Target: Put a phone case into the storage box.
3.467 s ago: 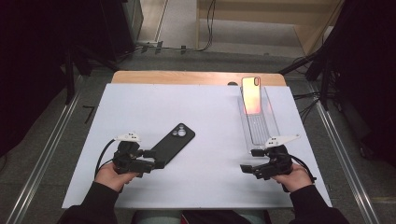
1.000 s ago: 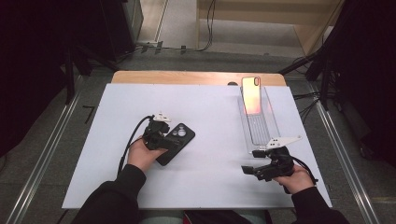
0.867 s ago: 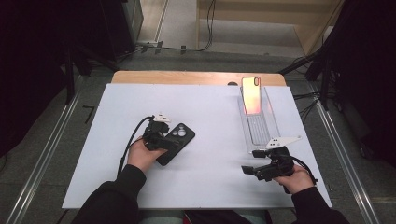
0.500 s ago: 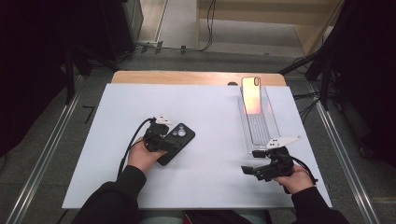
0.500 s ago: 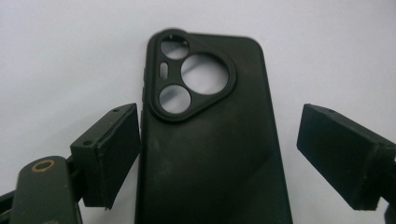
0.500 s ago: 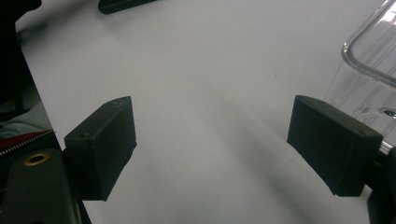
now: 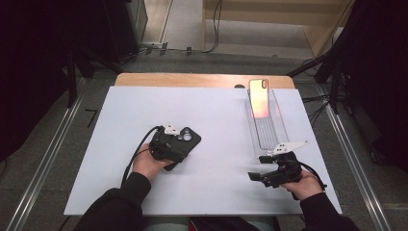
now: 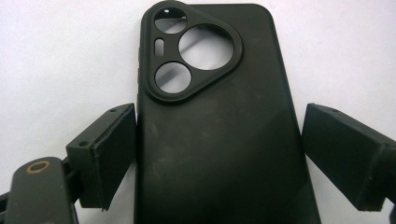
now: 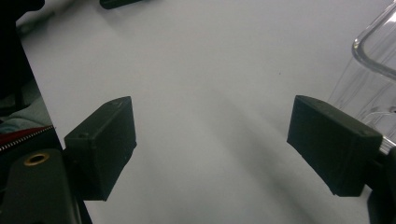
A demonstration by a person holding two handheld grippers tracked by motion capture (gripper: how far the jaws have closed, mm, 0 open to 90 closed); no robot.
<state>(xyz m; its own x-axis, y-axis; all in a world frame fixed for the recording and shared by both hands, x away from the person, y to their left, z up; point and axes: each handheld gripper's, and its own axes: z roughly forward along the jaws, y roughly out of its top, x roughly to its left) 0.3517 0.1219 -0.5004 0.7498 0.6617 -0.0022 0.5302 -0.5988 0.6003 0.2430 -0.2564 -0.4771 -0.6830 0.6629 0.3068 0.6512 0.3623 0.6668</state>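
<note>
Phone case [image 8: 215, 130] lies lengthwise between the left gripper [image 8: 219, 154] fingers, which sit apart, one touching its edge. Right gripper [image 9: 224, 144] is well away, fingers apart on nothing.

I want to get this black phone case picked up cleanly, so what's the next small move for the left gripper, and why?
Probably close the left gripper on the phone case. The case lies flat on the white table between the two open jaws; the left one looks nearly at its edge, and a slim gap shows at the right. The jaws straddle the case below its camera cutouts, so squeezing should catch both long edges.
</note>
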